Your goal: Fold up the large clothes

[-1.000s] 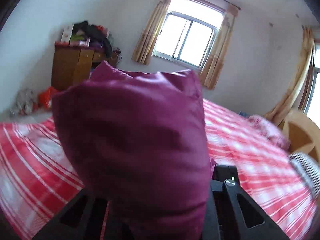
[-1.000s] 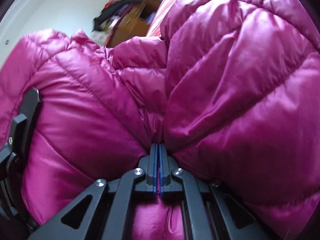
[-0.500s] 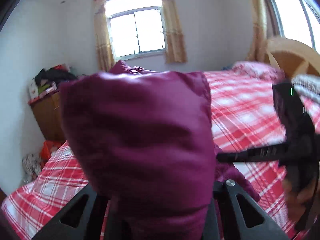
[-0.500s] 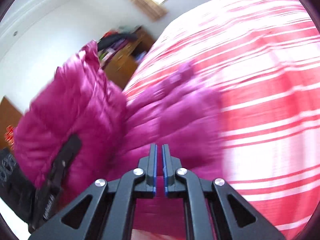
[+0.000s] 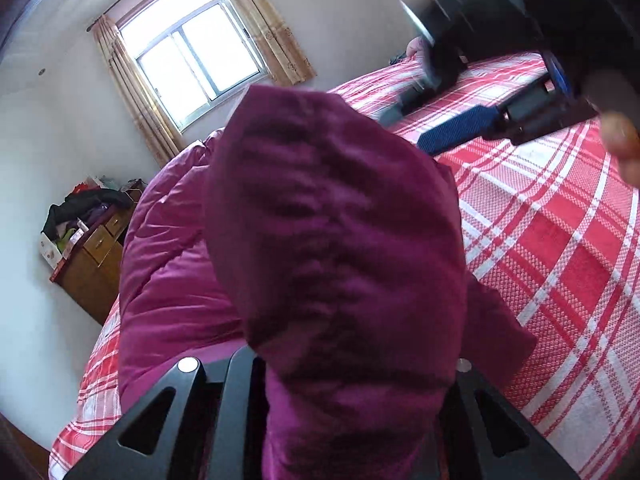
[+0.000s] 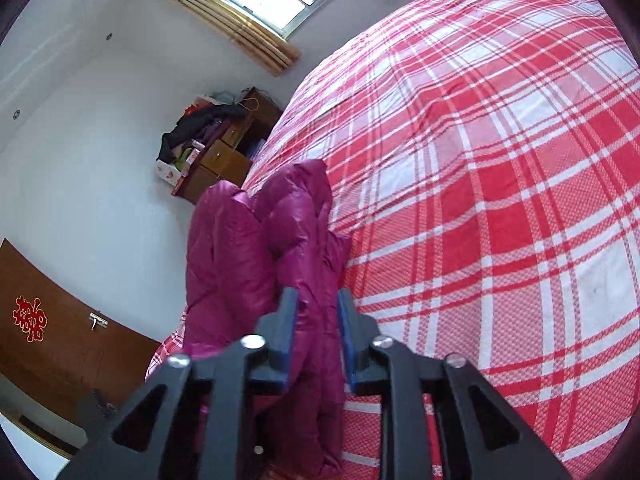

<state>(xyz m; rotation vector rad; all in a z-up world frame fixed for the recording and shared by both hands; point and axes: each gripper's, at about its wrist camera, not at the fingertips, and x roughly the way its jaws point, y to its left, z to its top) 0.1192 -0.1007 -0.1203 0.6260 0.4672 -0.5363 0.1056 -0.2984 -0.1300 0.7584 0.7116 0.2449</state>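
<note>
Sunlit curtained window point(image 5: 196, 60), cluttered wooden dresser point(image 6: 224, 156)

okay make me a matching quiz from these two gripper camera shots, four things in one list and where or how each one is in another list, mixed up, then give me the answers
Things:
1. magenta puffer jacket
2. left gripper
3. right gripper
4. wooden dresser

Places or states:
A. stands against the white wall beside the bed, clothes piled on top
B. jaws apart, with jacket fabric between them
C. lies bunched near the edge of the red plaid bed
D. clamped on a thick fold of jacket that hides its fingertips

Pairs: 1-C, 2-D, 3-B, 4-A
</note>
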